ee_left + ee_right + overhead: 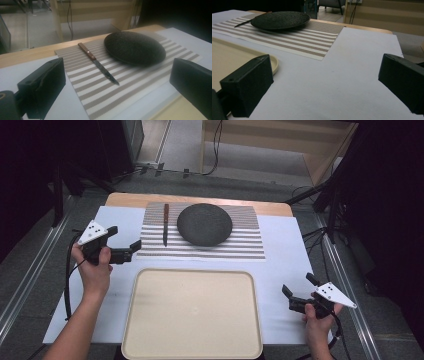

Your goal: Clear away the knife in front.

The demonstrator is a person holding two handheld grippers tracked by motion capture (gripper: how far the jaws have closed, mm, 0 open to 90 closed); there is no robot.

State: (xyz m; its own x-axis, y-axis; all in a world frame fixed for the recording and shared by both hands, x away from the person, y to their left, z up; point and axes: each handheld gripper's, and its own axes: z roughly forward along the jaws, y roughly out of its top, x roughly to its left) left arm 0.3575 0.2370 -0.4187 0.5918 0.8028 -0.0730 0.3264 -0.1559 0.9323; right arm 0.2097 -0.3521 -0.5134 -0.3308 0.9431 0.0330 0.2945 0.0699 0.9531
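A dark speckled plate rests on a striped placemat at the back of the table. Left of it on the mat lies a knife with a brown wooden handle, blade toward me. My left gripper hovers open just left of the mat, its jaws wide apart and aimed at the knife. My right gripper is open over the white sheet at the right, nothing between its jaws.
A large cream tray lies empty at the front centre. A white sheet covers the wooden table. Cables and a wooden frame stand on the floor beyond the table.
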